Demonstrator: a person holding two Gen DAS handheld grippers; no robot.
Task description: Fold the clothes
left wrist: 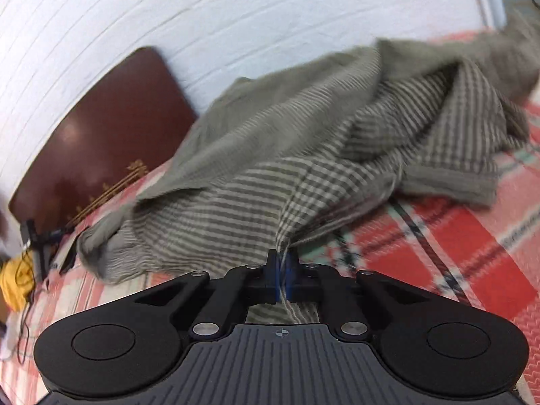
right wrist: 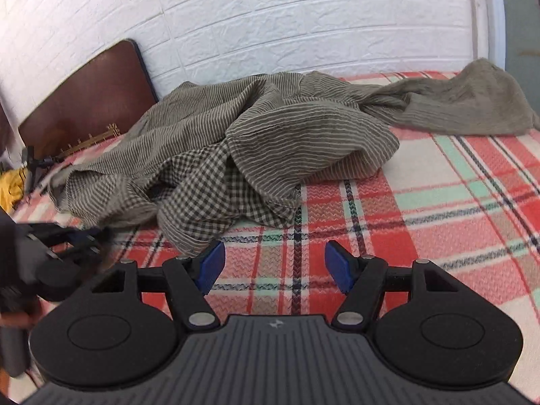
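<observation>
2 tools are at work over a bed covered in a red, white and mint plaid blanket. The left tool is clenched on an edge of the crumpled grey-green striped and checked cloth, probably to lift a corner clear for spreading. The right tool hangs released over bare blanket just beside the cloth's near edge, holding nothing. The cloth lies heaped toward the bed's far side, against a white brick-patterned wall, with a brown headboard at the left end.

plaid blanket | brown headboard | white brick wall | yellow cloth
</observation>
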